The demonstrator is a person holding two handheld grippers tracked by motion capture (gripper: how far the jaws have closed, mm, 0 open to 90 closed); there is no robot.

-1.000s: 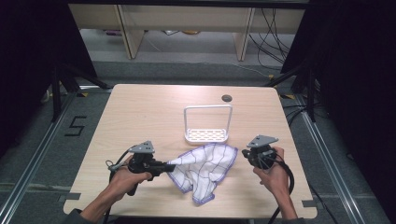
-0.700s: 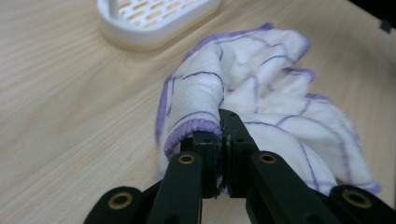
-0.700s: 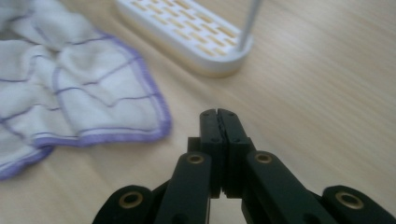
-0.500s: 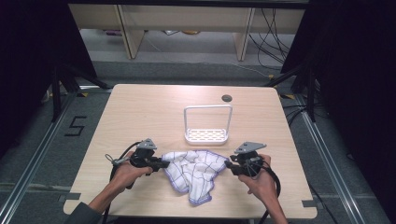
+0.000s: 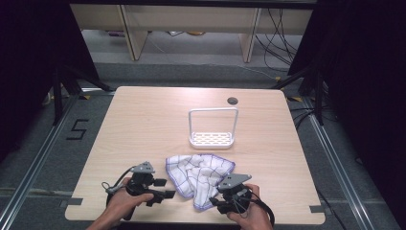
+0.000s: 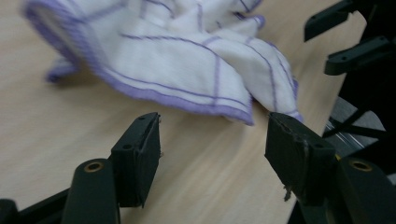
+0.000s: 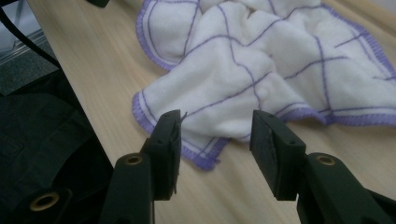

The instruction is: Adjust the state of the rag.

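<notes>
A white cloth with purple grid lines and a purple hem [image 5: 200, 176] lies crumpled near the table's front edge. My left gripper [image 5: 167, 188] sits just left of it, open, its jaws apart and nothing between them; in the left gripper view [image 6: 212, 144] the cloth [image 6: 187, 60] lies a little ahead of the tips. My right gripper [image 5: 214, 200] is at the cloth's front right corner, open. In the right gripper view [image 7: 215, 135] the hemmed corner of the cloth [image 7: 261, 70] lies between the two fingers [image 7: 168, 140], which are not closed on it.
A white wire rack with a perforated base [image 5: 212, 128] stands behind the cloth at mid-table. A dark round hole [image 5: 232, 100] is near the far edge. The wooden table [image 5: 143, 124] ends close in front of both hands.
Both grippers have let go of the cloth and drawn back toward the front edge. The cloth, held up and spread a second ago, now lies bunched on the table.
</notes>
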